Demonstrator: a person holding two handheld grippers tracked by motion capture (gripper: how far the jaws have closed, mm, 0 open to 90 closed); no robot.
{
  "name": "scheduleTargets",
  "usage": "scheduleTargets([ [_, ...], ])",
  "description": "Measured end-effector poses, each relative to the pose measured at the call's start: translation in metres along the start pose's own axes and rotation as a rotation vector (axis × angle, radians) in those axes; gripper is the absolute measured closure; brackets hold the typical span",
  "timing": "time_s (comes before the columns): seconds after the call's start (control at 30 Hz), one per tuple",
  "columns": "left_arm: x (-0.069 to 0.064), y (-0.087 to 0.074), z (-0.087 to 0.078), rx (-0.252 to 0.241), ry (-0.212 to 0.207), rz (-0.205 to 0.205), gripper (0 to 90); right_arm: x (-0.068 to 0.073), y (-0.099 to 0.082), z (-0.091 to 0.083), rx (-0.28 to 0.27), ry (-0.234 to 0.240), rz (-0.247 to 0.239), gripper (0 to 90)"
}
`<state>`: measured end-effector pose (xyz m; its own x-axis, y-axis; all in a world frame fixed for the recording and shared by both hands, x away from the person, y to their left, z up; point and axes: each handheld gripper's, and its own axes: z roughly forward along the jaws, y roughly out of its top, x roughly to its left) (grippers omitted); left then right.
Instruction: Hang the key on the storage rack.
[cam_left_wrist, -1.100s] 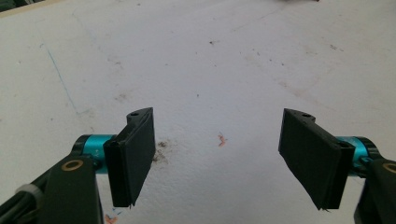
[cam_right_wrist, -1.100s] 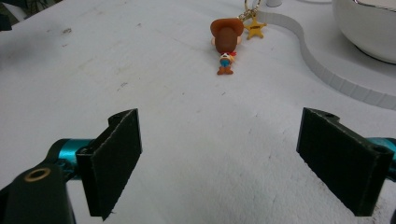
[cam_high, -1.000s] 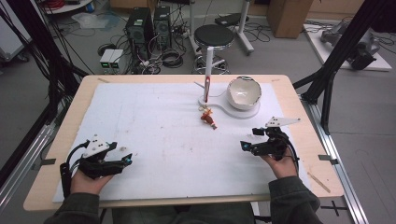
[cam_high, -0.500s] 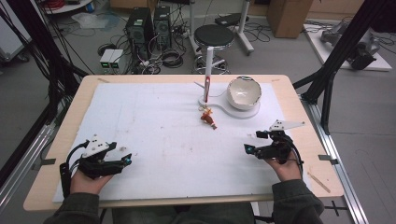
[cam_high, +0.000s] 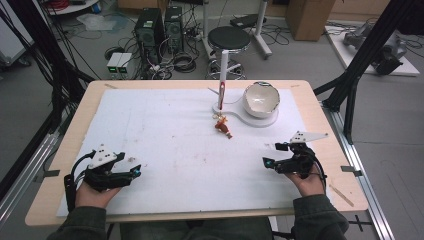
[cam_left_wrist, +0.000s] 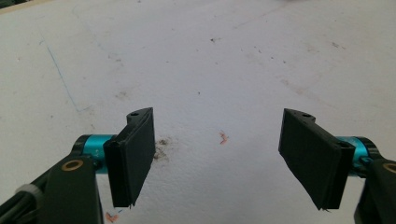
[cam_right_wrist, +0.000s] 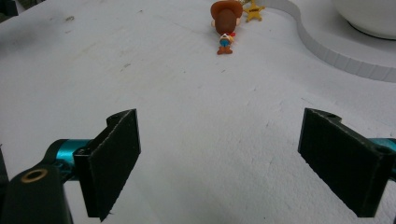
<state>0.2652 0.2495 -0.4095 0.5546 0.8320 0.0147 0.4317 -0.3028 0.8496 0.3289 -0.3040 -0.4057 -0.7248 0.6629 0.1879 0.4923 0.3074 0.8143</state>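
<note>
A small cowboy toy figure (cam_high: 223, 125) with a brown hat lies on the white mat near the middle back; the right gripper view has it (cam_right_wrist: 225, 24) far ahead, beside a yellow star charm (cam_right_wrist: 254, 9). My right gripper (cam_high: 272, 154) rests open on the mat at the right, well short of the toy, and nothing sits between its jaws (cam_right_wrist: 219, 163). At the near left my left gripper (cam_high: 134, 166) lies open over bare, stained mat (cam_left_wrist: 219, 158).
A white bowl (cam_high: 261, 99) stands on a flat white base (cam_high: 248, 118) behind the toy, with a thin red-and-white upright post (cam_high: 222, 87) at the base's left end. The base's edge (cam_right_wrist: 327, 53) curves ahead of my right gripper. The wooden table rim (cam_high: 65, 150) borders the mat.
My right gripper has drifted slightly toward the near edge and to the right. The left gripper and the toy have stayed put.
</note>
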Motion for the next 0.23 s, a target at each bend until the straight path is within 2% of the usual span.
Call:
scheduleTargets([
  [0.23,0.0004,0.0005,0.0009,0.000,0.001,0.001,27.5,-0.0001,-0.0009,0.0028,-0.009,-0.005,-0.012,12.3],
])
